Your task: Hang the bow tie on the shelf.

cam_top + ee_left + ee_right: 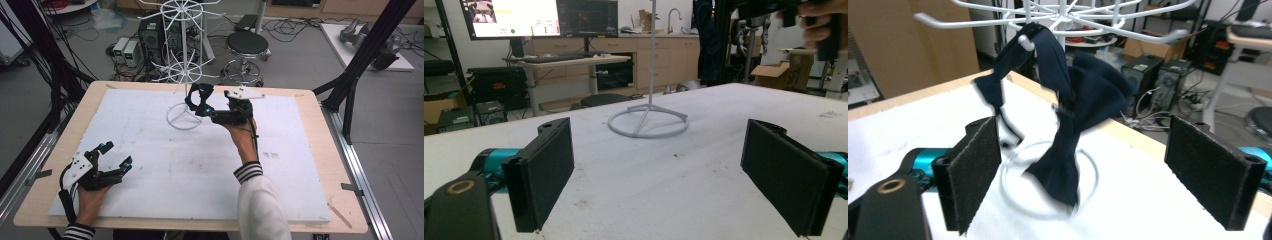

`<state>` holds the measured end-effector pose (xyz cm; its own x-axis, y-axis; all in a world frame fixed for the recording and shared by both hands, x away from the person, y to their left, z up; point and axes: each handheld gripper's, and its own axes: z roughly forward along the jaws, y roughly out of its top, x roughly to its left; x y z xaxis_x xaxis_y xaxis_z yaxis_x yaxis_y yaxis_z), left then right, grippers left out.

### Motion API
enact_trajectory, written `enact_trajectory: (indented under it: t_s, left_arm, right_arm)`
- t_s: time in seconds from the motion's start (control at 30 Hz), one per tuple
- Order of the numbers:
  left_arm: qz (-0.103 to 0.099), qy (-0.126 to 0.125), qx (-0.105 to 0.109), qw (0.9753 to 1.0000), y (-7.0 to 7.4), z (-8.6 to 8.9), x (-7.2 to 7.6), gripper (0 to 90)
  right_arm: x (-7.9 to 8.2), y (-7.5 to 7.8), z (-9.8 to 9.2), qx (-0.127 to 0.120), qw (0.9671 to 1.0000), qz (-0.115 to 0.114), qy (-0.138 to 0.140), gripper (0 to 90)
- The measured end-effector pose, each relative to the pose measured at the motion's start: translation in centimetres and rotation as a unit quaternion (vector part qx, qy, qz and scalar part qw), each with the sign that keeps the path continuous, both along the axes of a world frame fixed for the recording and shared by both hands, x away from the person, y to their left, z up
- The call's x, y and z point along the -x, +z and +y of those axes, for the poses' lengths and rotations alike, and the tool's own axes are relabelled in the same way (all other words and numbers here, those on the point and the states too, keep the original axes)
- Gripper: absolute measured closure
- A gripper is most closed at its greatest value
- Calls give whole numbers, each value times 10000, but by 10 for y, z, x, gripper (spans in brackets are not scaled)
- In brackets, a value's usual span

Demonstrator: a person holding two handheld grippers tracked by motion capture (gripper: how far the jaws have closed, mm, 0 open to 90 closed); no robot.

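- While our right gripper (pixel 1083 175), jaws spread, faces it, dark bow tie (pixel 1068 100) hangs from white rack (pixel 186 60), frame centre.
- Our left gripper (pixel 114 156), spread, empty, lower left.

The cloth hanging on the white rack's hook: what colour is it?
Dark navy blue, plain. The cloth shows best in the right gripper view, draped from the rack.

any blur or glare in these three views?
Right gripper view: the dark cloth hanging from the white rack is smeared, with pale halo edges. Left gripper view: the hand top right is blurred; the jaws are sharp. High view: even light, soft, no glare on the table.
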<state>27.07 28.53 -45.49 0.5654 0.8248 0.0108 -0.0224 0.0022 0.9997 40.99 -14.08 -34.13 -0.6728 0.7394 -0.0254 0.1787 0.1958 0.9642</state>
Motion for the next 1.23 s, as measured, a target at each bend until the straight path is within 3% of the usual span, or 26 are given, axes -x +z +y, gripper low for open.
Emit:
enact_trajectory:
  t_s: [0.03,0.07,0.1,0.13,0.17,0.2,0.23,0.27,0.33,0.43,0.53,0.57,0.6,0.87,1.07,1.23]
  left_arm:
    - [-1,-2,5,10000,0,0,0,140]
    - [1,4,9,10000,0,0,0,140]
    - [-3,0,4,10000,0,0,0,140]
    - [1,1,-6,10000,0,0,0,140]
    - [1,1,-6,10000,0,0,0,140]
    - [0,4,-8,10000,0,0,0,140]
    - [5,5,-9,10000,0,0,0,140]
    - [14,-1,-27,10000,0,0,0,140]
    - [7,6,-28,10000,0,0,0,140]
    - [-17,10,-28,10000,0,0,1,140]
    - [-49,34,-32,10000,0,-1,1,140]
    - [-65,51,-27,10000,0,-1,2,140]
    - [-73,63,-32,9999,0,-1,2,140]
    - [-81,89,-33,9999,0,-1,2,140]
    - [-85,84,-75,9999,0,-1,2,140]
    - [-103,103,-32,9999,0,-1,3,140]
  right_arm:
    - [19,0,-15,-63,9999,-129,-34,134]
    - [19,0,-15,-63,9999,-129,-34,134]
    - [31,-1,-23,-73,9998,-203,-44,135]
    - [54,-5,-42,-92,9993,-331,-126,135]
    - [54,-5,-42,-92,9993,-331,-126,135]
    - [77,-11,-61,-109,9987,-437,-249,134]
    - [77,-11,-61,-109,9987,-437,-249,134]
    - [96,-18,-80,-253,9977,-520,-366,134]
    - [105,-21,-89,-325,9973,-510,-416,134]
    - [133,-39,-114,-337,9954,-673,-589,132]
    - [142,-51,-125,-441,9948,-671,-629,132]
    - [150,-63,-132,-560,9943,-634,-651,129]
    - [150,-63,-132,-560,9943,-634,-651,129]
    - [156,-112,-137,-716,9903,-830,-854,122]
    - [158,-113,-139,-819,9874,-933,-977,121]
    - [157,-113,-140,-869,9873,-884,-997,119]
